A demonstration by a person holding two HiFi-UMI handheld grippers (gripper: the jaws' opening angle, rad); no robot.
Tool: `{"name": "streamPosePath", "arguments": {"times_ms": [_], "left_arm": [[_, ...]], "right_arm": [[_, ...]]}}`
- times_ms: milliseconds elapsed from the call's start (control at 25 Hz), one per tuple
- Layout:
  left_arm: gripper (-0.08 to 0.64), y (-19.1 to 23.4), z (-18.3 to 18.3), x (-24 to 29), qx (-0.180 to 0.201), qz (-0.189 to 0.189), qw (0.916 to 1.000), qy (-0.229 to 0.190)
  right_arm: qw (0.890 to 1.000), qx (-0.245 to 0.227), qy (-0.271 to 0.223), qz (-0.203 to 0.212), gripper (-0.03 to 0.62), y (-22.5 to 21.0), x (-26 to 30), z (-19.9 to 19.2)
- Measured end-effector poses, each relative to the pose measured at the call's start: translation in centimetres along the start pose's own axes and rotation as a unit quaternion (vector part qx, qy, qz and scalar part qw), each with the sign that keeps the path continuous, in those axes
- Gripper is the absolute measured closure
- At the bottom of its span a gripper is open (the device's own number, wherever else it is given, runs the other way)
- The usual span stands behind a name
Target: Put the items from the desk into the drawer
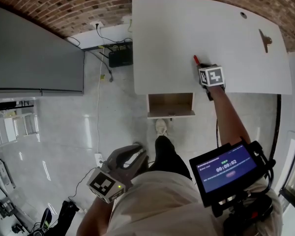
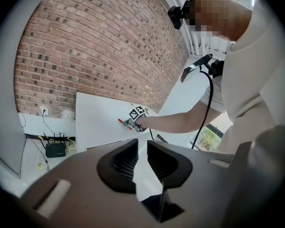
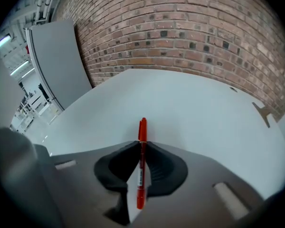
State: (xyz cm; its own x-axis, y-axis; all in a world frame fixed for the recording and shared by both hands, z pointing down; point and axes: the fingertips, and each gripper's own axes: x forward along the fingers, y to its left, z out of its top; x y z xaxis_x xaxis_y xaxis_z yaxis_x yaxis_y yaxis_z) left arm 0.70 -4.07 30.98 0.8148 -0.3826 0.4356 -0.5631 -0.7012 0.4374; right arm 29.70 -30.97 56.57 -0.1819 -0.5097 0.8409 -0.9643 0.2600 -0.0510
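Observation:
A red pen (image 3: 142, 132) stands upright between the jaws of my right gripper (image 3: 142, 144), which is shut on it just above the white desk (image 3: 204, 108). From the head view, this right gripper (image 1: 199, 65) and the pen (image 1: 196, 59) are over the desk's middle (image 1: 187, 33). The open wooden drawer (image 1: 170, 113) hangs under the desk's front edge, nearer me and to the left. My left gripper (image 1: 136, 151) is held low by my body, off the desk. Its jaws (image 2: 142, 144) stand a narrow gap apart, with nothing between them.
A small brown item (image 1: 265, 40) lies on the desk's far right, also visible in the right gripper view (image 3: 263, 112). A black box (image 1: 120, 57) with cables sits on the floor left of the desk. A grey panel (image 1: 34, 53) stands further left. The brick wall backs the desk.

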Motion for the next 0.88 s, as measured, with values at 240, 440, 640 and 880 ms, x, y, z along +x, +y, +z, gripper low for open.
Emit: {"name": "streamPosePath", "arguments": {"times_ms": [240,440,640,880], "left_arm": [[0.499,0.3,-0.8,-1.9,0.004,-0.011,0.9999,0.000],[0.499,0.1,-2.2,-4.1,0.012,-0.028,0.9995,-0.004],[0.499,-0.6,-4.7,-7.3,0.022,-0.049,0.9985,-0.005],[0.499,-1.6,-9.5,-11.6,0.026,-0.062,0.9977,0.001]], "right_arm": [[0.997,0.067,-0.035,-0.002,0.548,0.8,-1.7,-0.4],[0.992,0.099,-0.071,0.009,0.548,4.4,-4.3,-1.5],[0.990,0.115,-0.084,0.018,0.548,9.6,-7.0,-4.5],[0.988,0.134,-0.076,0.026,0.548,15.9,-8.6,-11.8]]}}
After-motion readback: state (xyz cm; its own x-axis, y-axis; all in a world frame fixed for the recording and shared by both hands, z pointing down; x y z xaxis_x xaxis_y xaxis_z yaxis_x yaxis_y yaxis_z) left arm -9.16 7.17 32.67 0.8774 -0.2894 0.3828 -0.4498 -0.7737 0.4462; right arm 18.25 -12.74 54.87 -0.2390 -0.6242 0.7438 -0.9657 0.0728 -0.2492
